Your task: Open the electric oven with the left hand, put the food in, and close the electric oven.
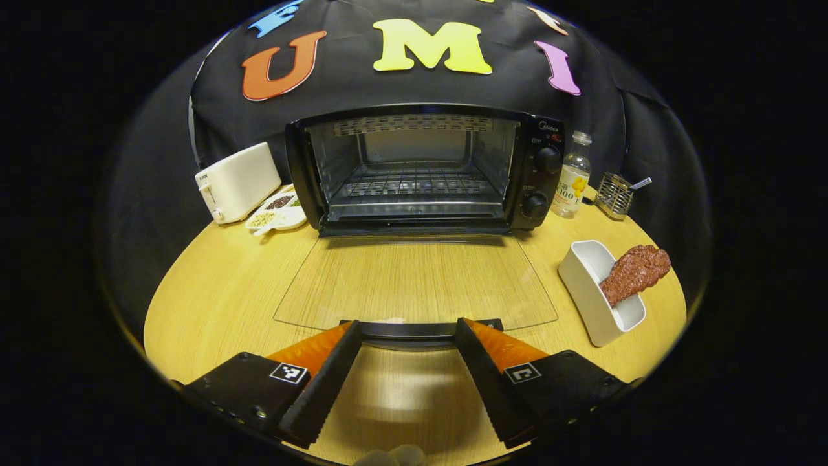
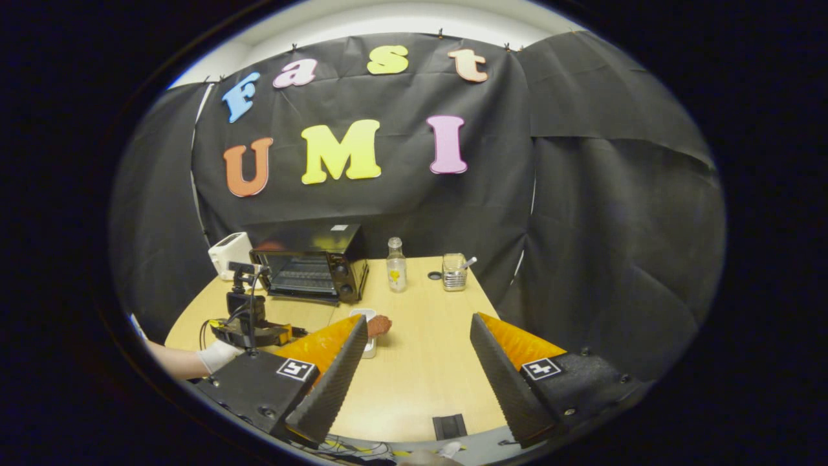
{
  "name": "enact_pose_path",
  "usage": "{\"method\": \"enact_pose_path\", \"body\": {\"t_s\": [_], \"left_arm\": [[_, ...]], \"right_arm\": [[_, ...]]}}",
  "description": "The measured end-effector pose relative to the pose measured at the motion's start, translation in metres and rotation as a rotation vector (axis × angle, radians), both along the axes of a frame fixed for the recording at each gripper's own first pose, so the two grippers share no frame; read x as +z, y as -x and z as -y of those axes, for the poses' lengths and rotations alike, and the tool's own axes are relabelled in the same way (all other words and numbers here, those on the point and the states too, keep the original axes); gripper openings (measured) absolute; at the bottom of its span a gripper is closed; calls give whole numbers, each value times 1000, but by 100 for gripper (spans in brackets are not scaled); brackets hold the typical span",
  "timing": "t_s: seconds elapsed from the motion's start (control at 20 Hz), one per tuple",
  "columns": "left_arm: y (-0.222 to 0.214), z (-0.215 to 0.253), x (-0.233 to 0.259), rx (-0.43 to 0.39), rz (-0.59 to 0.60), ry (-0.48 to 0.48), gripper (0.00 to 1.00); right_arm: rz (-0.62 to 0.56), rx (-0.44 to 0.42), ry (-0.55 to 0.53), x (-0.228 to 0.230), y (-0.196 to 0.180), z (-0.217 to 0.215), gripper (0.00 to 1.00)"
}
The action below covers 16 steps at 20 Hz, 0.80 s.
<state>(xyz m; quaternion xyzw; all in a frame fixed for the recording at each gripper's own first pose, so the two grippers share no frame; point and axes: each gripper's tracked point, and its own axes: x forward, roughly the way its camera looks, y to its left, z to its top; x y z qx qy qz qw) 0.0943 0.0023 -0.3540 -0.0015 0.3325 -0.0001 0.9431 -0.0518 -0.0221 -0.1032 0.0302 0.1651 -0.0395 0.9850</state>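
**Already open: oven door flat on the table, food waiting in its dish**

Plainly the oven (image 1: pixel 414 171) stands open at 12 o'clock in the left gripper view, its glass door (image 1: pixel 414 281) folded down flat over the wooden table (image 1: pixel 213 291) and its wire rack (image 1: pixel 414 184) bare. The door's dark handle (image 1: pixel 414 330) lies at the near edge, right at the tips of the left gripper (image 1: pixel 407 336), whose fingers stand apart on either side of it without pressing on it. At 3 o'clock sits a white dish (image 1: pixel 592 291) with the brown food (image 1: pixel 634 272) leaning out over its rim. A bottle (image 1: pixel 572 175) stands just beside the oven's knob panel, with a wire holder (image 1: pixel 614 194) further toward 2 o'clock. At 10 o'clock are a white toaster (image 1: pixel 236 181) and, touching the oven's left corner, a plate of grains (image 1: pixel 278 212).

From the right gripper view, the right gripper (image 2: pixel 417 336) hangs well back from the table with its fingers wide apart and nothing between them. The oven shows at 11 o'clock, small and far off, with the food and dish between it and the near fingers. At 9 o'clock a gloved hand (image 2: pixel 217 356) holds the left gripper near the oven door.
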Motion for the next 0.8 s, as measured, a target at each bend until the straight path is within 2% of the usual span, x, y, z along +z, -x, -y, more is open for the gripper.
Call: {"method": "enact_pose_path", "body": {"t_s": [0.35, 0.4, 0.45, 0.5, 0.55, 0.6, 0.8], "left_arm": [[2, -16, 20, 20, 70, 16, 96], [5, -18, 26, 25, 84, 23, 96], [10, -21, 34, 30, 102, 28, 96], [15, -26, 44, 34, 126, 30, 96], [21, -28, 55, 36, 150, 32, 96], [29, -31, 66, 36, 171, 34, 96], [63, -32, 111, 50, 227, 50, 96]], "right_arm": [[-23, 42, -8, -18, -20, -3, 96], [-32, 60, -15, -24, -27, -4, 100], [-42, 76, -21, -30, -33, -6, 97], [-53, 99, -30, -37, -41, -8, 100], [-68, 123, -39, -46, -51, -11, 97], [-82, 147, -50, -55, -62, -13, 100], [-171, 251, -92, -96, -110, -23, 100]]}}
